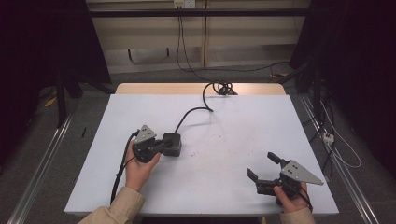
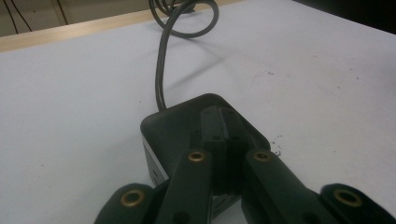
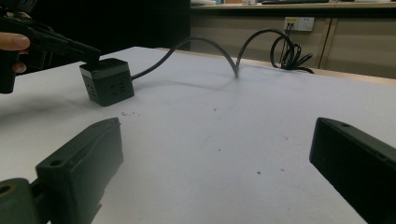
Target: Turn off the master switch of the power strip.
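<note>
Scene: white table top (image 1: 224, 154) w/ wooden far edge; person's forearms come in from bottom of high view.
Main thing: black cube power socket (image 1: 172, 143), on table left of centre, standing flat on the white surface.
Socket faces: in right gripper view the socket (image 3: 108, 81) shows a grey band under its top and outlet holes on the side faces.
Socket cable: thick black cable (image 1: 194, 112) leaves the far side of the cube, rises in an arch, then goes to a coil (image 1: 223, 87) at the far table edge.
Left gripper: left gripper (image 1: 164, 142) held in left hand (image 1: 137, 169), jaws clenched tight together, nothing between them.
Left tips: in left gripper view the closed tips (image 2: 223, 122) lie over the top face of the socket (image 2: 168, 128); they seem to rest on it, but real contact I cannot tell for sure.
Left gripper from side: in right gripper view it (image 3: 91, 52) comes from the left, tips at the top edge of the cube, approx. level.
Right gripper: right gripper (image 1: 262, 167) in right hand (image 1: 292, 201), near right front corner of table, well apart from socket.
Right jaws: released, standing wide; only bare table between them in right gripper view (image 3: 215, 154).
Background: wall outlet (image 3: 299, 23) on the wall behind, cables hanging down from it.
</note>
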{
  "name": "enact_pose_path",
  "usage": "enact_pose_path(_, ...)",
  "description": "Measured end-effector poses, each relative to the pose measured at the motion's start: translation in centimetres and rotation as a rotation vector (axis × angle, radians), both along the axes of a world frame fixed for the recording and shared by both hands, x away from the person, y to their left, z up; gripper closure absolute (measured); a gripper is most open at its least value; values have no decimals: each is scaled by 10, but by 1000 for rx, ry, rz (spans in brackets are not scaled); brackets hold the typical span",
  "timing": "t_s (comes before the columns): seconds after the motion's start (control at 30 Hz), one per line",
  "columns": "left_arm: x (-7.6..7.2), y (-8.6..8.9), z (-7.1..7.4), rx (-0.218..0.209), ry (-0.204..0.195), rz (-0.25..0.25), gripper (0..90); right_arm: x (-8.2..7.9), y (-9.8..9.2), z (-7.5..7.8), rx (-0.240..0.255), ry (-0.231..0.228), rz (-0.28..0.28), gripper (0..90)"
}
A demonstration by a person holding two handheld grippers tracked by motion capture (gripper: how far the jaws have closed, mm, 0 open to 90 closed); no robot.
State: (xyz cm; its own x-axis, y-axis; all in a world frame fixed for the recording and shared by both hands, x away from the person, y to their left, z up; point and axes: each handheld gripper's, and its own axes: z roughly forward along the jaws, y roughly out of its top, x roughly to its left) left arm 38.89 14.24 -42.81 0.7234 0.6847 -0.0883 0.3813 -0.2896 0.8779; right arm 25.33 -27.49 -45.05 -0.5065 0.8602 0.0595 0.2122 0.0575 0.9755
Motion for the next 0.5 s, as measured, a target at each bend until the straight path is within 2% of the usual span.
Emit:
enact_pose_path(0.3, 0, 0, 0, -12, 10, 1, 900, 0, 0, 0, 0, 0, 2, 21)
enact_pose_path(0.5, 0, 0, 0, -2, 2, 1, 900, 0, 1, 0, 0, 3, 3, 21)
